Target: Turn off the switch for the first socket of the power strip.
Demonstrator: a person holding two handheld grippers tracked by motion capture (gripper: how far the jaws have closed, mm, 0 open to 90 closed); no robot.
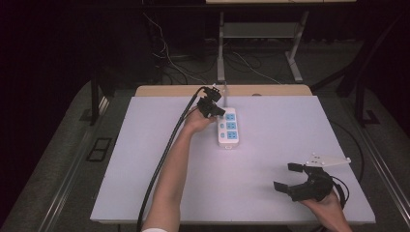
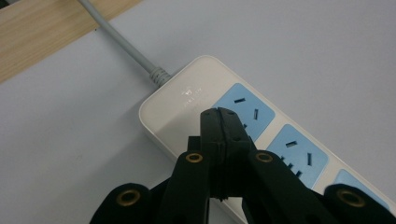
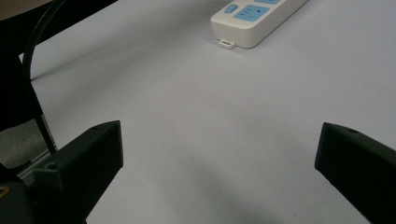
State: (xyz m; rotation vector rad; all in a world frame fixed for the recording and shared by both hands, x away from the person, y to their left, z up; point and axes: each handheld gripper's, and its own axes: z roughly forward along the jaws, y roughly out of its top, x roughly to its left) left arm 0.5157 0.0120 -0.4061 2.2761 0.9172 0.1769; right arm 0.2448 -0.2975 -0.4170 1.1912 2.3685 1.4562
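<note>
From above, we see the power strip (image 1: 228, 127) lying on the white table (image 1: 145, 169), toward the far edge and a little left of centre, its grey cord (image 1: 225, 89) running off the back. Our left gripper (image 1: 216, 109) sits at the strip's far left corner, beside the top socket, while our right gripper (image 1: 286, 177) rests near the front right corner, well apart from the strip, its jaws spread wide and empty. Along the left gripper (image 2: 219, 114), we see its jaws pressed together with nothing between them, their tips over the strip (image 2: 187, 100) at its plain cord end, just beside the first blue socket (image 2: 245, 109); whether they touch it, we cannot tell. The cord (image 2: 116, 39) leaves toward the wooden edge (image 2: 42, 32). Along the right gripper (image 3: 219, 144), its jaws stand far apart over bare table (image 3: 210, 116), and the strip (image 3: 257, 18) lies far ahead.
</note>
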